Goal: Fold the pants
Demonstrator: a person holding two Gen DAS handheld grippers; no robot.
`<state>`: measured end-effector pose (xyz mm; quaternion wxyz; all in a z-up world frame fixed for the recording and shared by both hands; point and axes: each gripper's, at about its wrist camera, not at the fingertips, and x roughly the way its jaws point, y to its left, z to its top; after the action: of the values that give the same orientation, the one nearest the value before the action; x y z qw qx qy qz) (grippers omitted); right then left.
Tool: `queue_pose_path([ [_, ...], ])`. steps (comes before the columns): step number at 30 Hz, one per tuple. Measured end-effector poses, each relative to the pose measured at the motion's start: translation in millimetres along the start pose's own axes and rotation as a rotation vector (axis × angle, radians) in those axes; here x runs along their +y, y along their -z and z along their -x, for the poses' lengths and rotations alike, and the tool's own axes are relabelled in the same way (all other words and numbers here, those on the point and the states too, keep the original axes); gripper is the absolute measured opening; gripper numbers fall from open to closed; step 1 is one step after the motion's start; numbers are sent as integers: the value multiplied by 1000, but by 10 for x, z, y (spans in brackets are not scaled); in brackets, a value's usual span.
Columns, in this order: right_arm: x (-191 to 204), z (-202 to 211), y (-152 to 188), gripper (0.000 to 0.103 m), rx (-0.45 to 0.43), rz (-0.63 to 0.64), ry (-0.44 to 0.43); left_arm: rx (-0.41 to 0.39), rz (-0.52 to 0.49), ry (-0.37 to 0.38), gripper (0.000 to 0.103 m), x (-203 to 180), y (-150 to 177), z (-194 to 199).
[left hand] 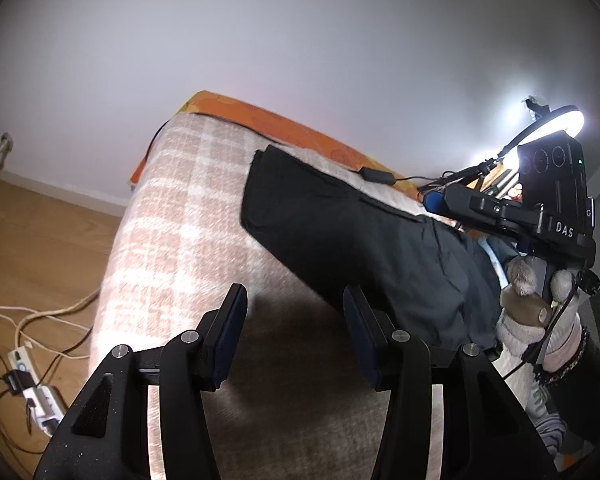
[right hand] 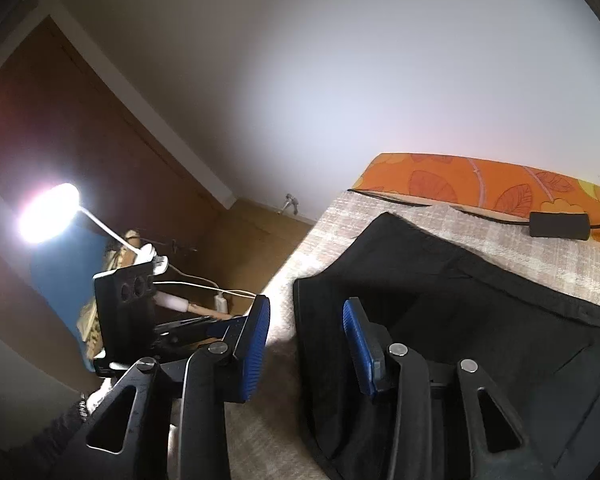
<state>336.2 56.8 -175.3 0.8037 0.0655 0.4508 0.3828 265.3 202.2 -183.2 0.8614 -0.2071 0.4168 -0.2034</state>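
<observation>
Black pants (left hand: 352, 232) lie on a beige checked blanket (left hand: 180, 216); they also show in the right wrist view (right hand: 460, 312). My left gripper (left hand: 296, 312) is open and empty, above the blanket at the pants' near edge. My right gripper (right hand: 306, 324) is open and empty, straddling the pants' left edge, with its right finger over the black cloth. The right gripper's body (left hand: 548, 208) and gloved hand show at the right of the left wrist view.
An orange leaf-patterned cover (right hand: 480, 184) runs along the far side, with a black cable and adapter (right hand: 560, 224) on it. A bright lamp (right hand: 48, 212) shines at the left. A power strip and cords (left hand: 28, 384) lie on the wooden floor.
</observation>
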Motion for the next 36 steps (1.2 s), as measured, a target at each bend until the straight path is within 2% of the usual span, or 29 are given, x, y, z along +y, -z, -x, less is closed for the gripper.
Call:
queue_pose_path([
  [5,101,-152,111,41,64,104,70,14,18,1,49,65,59,-55],
  [10,234,-346,330,41,141,223,127,1,35,99,49,28,122,50],
  [13,212,-464,425,41,167,238,162,-8,58,162,62,-9,145,73],
  [14,191,-490,447,41,172,232,171,-5,60,170,64,-21,146,54],
  [17,136,-494,508,41,176,220,197,13,85,150,64,-36,139,-56],
  [22,91,-376,577,41,164,213,222,-18,196,111,64,6,86,-213],
  [24,44,-311,611,46,160,193,226,-23,206,91,61,-28,68,-289],
  [25,8,-278,623,52,157,181,232,-25,203,87,52,-55,57,-343],
  [26,-29,-250,635,56,154,170,236,-29,195,88,31,-80,50,-385],
  [28,-95,-187,652,58,151,149,237,-54,165,64,10,-140,18,-438],
  [31,-199,-45,658,59,144,119,239,-98,126,55,6,-249,-41,-430],
  [36,-454,284,411,70,70,-14,191,-114,-91,32,5,-738,-86,-432],
])
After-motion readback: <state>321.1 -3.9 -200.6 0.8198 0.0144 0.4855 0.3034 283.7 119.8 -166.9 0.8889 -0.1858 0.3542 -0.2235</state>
